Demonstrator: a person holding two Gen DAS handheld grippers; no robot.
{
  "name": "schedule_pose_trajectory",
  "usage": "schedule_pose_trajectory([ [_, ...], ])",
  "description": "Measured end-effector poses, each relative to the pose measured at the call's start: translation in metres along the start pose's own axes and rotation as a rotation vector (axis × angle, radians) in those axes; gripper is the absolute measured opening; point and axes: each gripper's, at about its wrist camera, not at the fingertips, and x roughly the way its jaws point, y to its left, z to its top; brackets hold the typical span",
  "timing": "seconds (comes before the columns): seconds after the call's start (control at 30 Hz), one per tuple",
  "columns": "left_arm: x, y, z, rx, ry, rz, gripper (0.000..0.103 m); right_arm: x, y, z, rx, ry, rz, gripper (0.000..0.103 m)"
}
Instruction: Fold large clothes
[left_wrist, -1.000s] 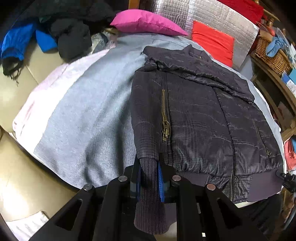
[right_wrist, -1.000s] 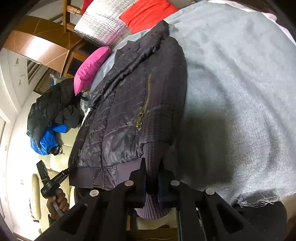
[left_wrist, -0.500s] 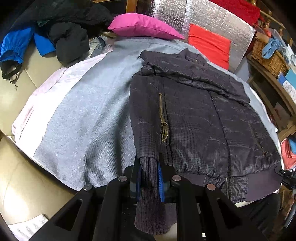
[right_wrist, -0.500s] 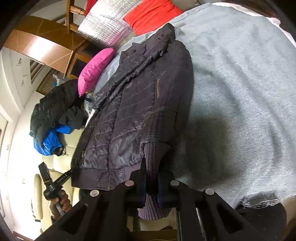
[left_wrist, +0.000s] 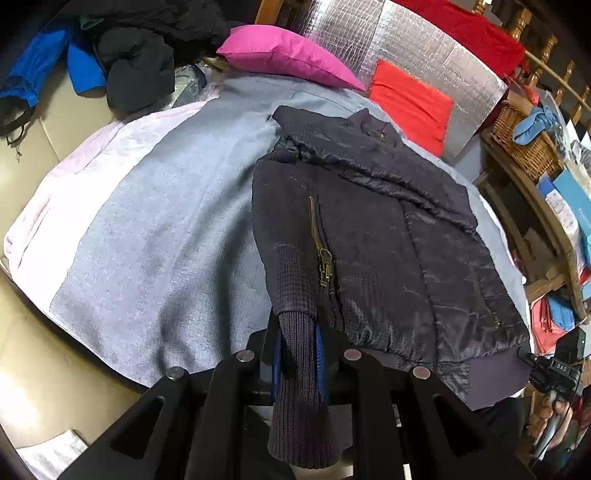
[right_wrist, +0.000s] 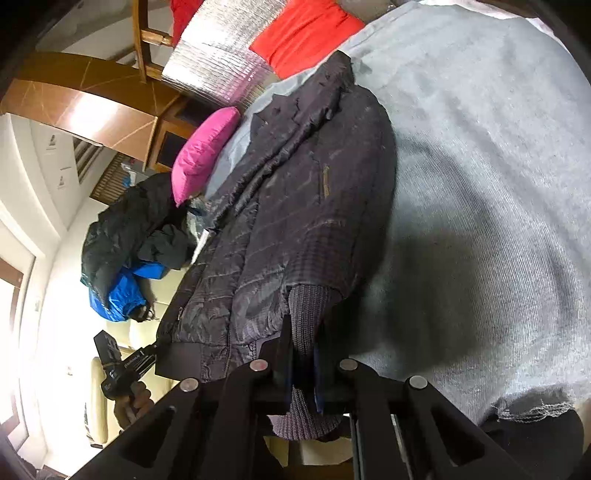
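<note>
Jacket (left_wrist: 369, 229) lies centre frame on a grey blanket (left_wrist: 166, 240). Left gripper (left_wrist: 299, 354) and right gripper (right_wrist: 303, 354) each pinch a ribbed cuff; best keep both sleeves taut and level.

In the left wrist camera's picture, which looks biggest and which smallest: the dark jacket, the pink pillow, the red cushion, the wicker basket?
1. Dark jacket, by far the largest, though it also lies nearest the camera.
2. Pink pillow.
3. Red cushion and wicker basket: they look alike, and the basket is partly hidden, so I won't rank them.
</note>
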Motion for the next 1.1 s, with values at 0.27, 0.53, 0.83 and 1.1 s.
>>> schedule_pose_trajectory([
  [0.27,-0.003,-0.004,0.000,0.042,-0.010,0.012,0.016,-0.002,-0.007,-0.001,0.017,-0.004,0.026,0.009],
  [0.53,0.007,0.001,-0.003,0.053,0.022,0.018,0.016,0.002,0.001,0.003,-0.002,0.004,0.022,0.009],
  [0.83,0.003,0.005,0.009,0.024,-0.003,-0.045,0.016,0.005,0.007,0.012,-0.033,0.009,0.008,0.009],
  [1.1,-0.003,-0.003,0.014,0.073,-0.017,-0.043,0.016,0.005,0.005,0.017,-0.019,-0.004,0.024,0.009],
])
